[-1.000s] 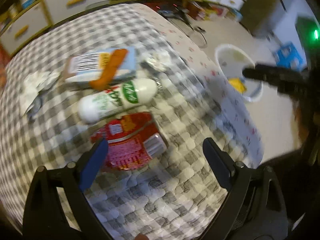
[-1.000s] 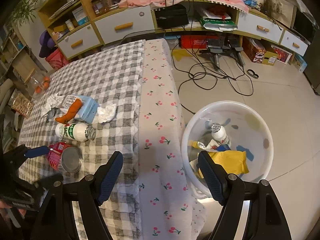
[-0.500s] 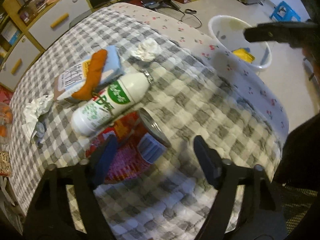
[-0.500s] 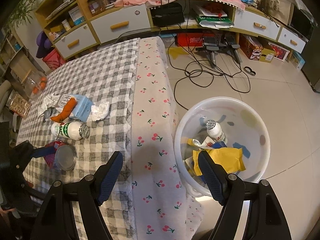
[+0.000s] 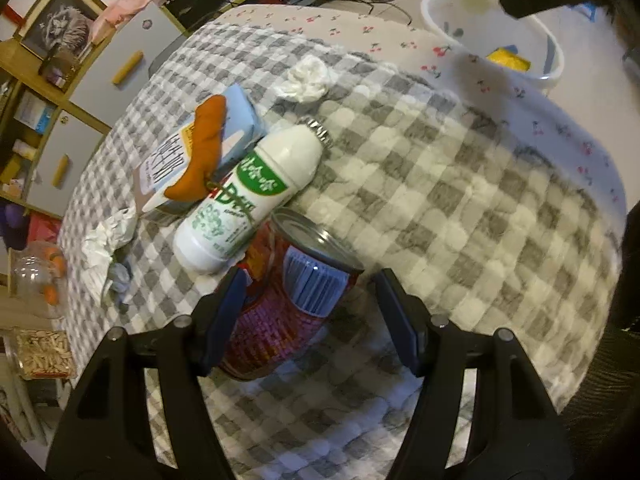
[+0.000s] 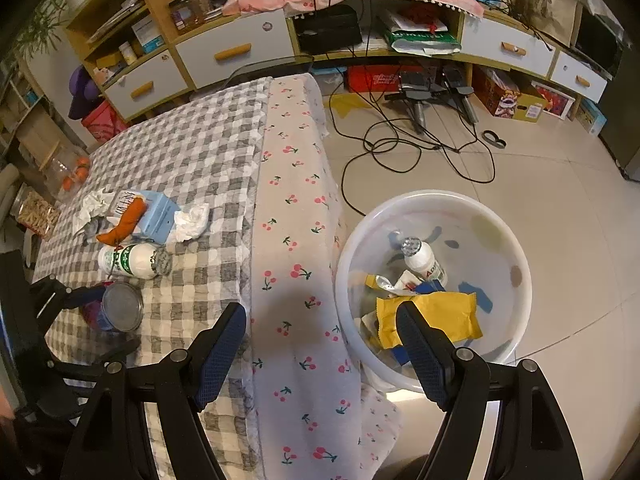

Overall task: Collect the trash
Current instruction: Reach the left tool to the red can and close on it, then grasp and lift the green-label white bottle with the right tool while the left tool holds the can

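Note:
A red can point(image 5: 288, 304) lies on its side on the checked tablecloth point(image 5: 460, 200), its metal end turned up to the right. My left gripper point(image 5: 310, 316) straddles the can and its jaws are closing; the left pad is at the can's side, while a gap still shows at the right pad. Just beyond lie a white bottle with a green label point(image 5: 256, 200), a blue carton point(image 5: 240, 120) with an orange scrap point(image 5: 202, 148) on it, and a crumpled tissue point(image 5: 306, 80). My right gripper point(image 6: 320, 344) hangs open and empty over the table's edge, beside the white bin point(image 6: 480, 232).
The bin stands on the tiled floor to the right of the table and holds a yellow packet point(image 6: 436, 316), a small bottle and wrappers. More crumpled paper point(image 5: 106, 236) lies at the table's left. Cables point(image 6: 400, 140) trail across the floor before low cabinets point(image 6: 232, 52).
My left gripper has sunk toward the red can, rolled, and narrowed its jaws around it. The right gripper has stayed in place, still open.

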Available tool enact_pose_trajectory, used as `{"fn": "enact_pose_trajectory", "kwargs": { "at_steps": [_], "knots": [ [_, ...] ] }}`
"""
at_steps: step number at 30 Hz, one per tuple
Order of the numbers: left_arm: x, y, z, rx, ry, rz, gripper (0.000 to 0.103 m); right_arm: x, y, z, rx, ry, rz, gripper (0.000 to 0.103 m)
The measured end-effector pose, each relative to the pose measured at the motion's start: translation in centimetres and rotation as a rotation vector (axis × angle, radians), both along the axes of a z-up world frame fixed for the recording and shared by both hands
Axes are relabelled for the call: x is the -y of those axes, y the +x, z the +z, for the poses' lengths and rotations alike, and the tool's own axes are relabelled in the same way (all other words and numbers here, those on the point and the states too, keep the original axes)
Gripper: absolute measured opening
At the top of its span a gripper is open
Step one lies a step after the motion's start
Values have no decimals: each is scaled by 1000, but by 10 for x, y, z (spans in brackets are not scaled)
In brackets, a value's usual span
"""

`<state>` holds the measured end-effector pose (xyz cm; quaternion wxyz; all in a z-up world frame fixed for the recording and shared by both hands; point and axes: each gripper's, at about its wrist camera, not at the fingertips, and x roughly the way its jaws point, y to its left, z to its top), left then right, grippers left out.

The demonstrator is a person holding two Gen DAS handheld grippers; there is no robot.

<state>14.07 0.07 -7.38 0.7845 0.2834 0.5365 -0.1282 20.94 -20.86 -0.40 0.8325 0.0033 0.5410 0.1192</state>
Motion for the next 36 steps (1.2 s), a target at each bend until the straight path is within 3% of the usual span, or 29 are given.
{"fn": "enact_pose_trajectory", "kwargs": {
  "at_steps": [2, 6, 13, 16, 21, 26, 36],
  "knots": [
    [-3, 2, -1, 21, 43, 26, 49, -1, 0, 0, 1, 0, 2, 79],
    [-22, 11, 8, 2, -43, 155, 47, -4, -2, 2, 5, 0, 7, 79],
    [-86, 18, 35, -23, -383, 441, 46, -13, -1, 7, 12, 10, 13, 79],
    [-112, 13, 43, -8, -472, 536, 45, -25, 1, 8, 15, 17, 27, 79],
    [-139, -3, 48, 35, -538, 657, 45, -53, 2, 8, 13, 29, 64, 79],
    [-153, -7, 51, 51, -570, 718, 45, -94, 1, 2, 2, 39, 129, 79],
    [-170, -17, 50, 48, -584, 739, 45, -174, 5, -19, -5, 39, 319, 79]
  ]
}}
